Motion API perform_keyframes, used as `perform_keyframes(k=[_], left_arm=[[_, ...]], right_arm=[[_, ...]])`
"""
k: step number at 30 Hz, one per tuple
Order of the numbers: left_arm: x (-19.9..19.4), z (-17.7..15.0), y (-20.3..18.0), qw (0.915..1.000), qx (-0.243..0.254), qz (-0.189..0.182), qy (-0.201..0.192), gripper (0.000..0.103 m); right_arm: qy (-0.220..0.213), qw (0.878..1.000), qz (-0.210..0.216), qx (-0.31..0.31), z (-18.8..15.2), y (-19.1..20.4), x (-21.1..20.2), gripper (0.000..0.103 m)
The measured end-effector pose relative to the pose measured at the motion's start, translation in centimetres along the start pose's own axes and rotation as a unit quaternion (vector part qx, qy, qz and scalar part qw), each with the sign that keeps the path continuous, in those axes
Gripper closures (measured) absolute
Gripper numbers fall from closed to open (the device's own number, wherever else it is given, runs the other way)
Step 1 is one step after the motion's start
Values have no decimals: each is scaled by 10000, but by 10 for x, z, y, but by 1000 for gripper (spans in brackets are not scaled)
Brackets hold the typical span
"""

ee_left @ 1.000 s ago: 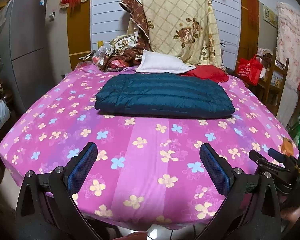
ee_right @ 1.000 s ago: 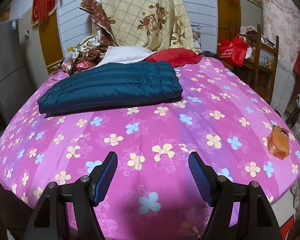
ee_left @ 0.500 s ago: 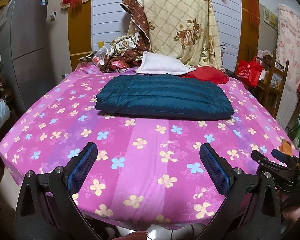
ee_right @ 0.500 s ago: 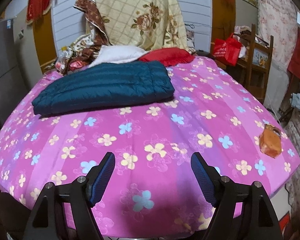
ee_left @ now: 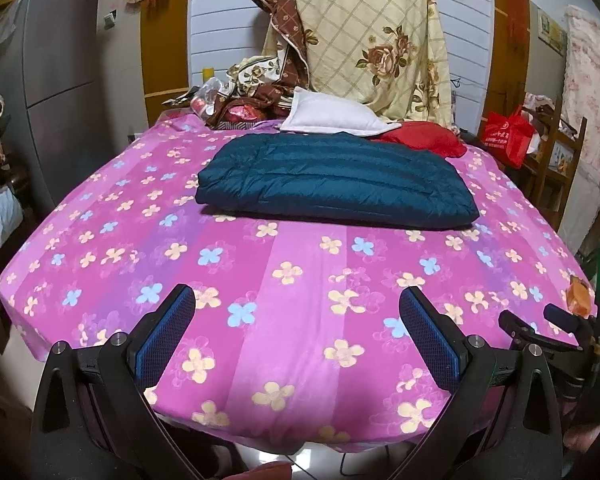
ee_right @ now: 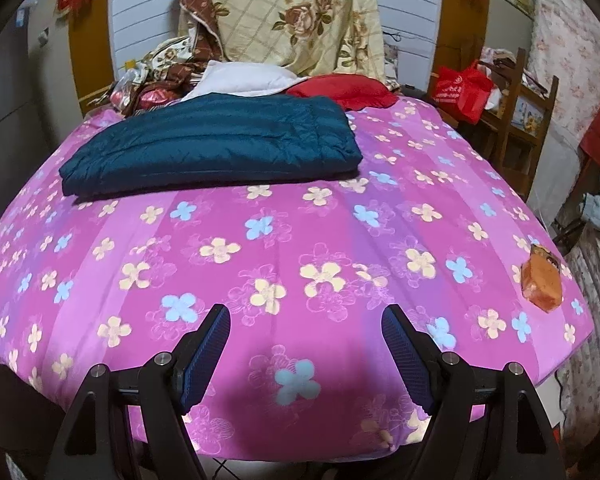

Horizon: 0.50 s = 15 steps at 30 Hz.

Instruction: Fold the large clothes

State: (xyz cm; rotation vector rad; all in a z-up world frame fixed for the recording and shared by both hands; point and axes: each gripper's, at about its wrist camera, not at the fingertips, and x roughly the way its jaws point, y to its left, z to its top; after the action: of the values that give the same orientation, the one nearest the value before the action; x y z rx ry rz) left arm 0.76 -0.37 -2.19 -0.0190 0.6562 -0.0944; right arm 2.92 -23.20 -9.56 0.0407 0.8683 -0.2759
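Little has shifted since a second ago: the right wrist view has swung slightly, so the folded jacket sits further left in it, and the right claw's fingers stand a touch wider apart. The folded dark teal down jacket [ee_left: 336,184] [ee_right: 210,146] lies flat across the far half of the bed [ee_left: 112,240] [ee_right: 400,216], on the pink flowered sheet, well apart from both claws. The left claw [ee_left: 296,334] hovers over the near edge of the bed with its blue-padded fingers spread wide and holding nothing; the jacket lies straight ahead of it. The right claw [ee_right: 306,350] is likewise wide and empty over the near edge, with the jacket ahead and to its left. Just behind the jacket lie a white pillow [ee_left: 332,118] [ee_right: 240,78] and a red cushion [ee_left: 424,138] [ee_right: 342,90]. An orange packet [ee_right: 542,280] rests near the bed's right corner.
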Motion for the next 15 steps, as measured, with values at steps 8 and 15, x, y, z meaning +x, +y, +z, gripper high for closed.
perform_keyframes(k=[8,15], left_arm=[[-1,-1,2,10000,-4,61,9,1],[4,0,1,9998,9,107,161,1]], right_arm=[[-88,9999,-59,-91,-1,1,-8,27],[-39,9999,-87,75,-7,-9,-6,27]])
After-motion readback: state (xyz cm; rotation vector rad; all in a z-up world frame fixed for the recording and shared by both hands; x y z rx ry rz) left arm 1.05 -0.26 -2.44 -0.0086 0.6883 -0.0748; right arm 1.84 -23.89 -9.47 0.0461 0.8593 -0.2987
